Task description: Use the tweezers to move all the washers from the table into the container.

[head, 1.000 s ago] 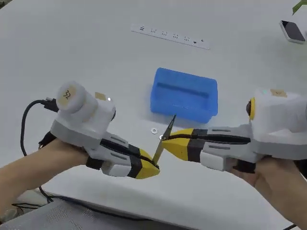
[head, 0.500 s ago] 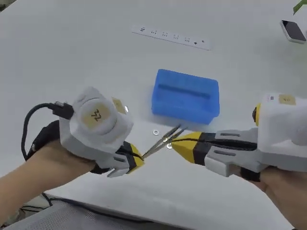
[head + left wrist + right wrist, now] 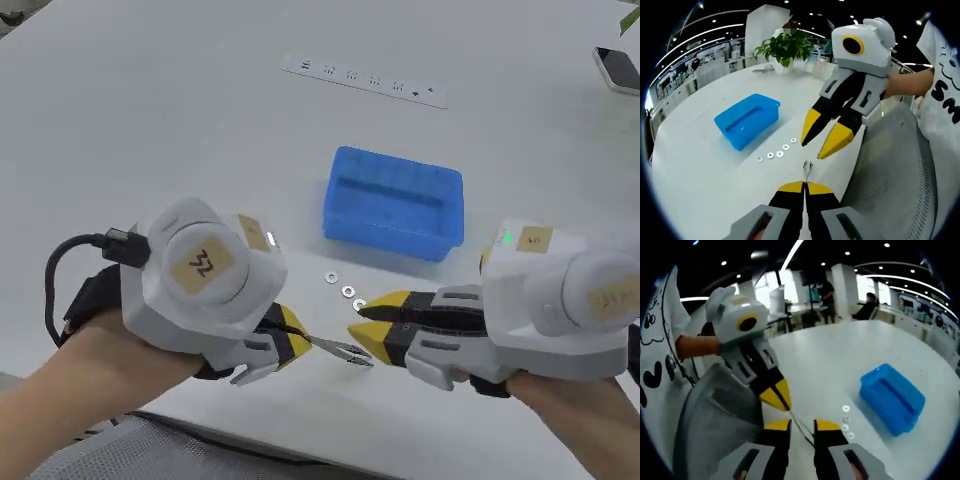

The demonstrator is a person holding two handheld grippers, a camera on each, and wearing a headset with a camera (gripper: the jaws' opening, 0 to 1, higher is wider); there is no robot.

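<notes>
Head view: bottom middle, the left tool (image 3: 297, 345) pinches the tweezers (image 3: 336, 349); washers (image 3: 347, 291) lie on the tabletop (image 3: 150, 120) below the box (image 3: 390, 237). Left gripper view: the right tool (image 3: 811, 150) is spread, upper right. Right gripper view: the tweezers pass between its jaws; a crooked grab could drop them.

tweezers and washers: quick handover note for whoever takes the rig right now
The left gripper is shut on the tweezers.
The right gripper is open and holds nothing, its jaws close to the tweezers' tips.
The washers lie in a short row on the table beside the blue container.
Done: nothing yet; the container looks empty.
Left: tweeze every washer into it.
</notes>
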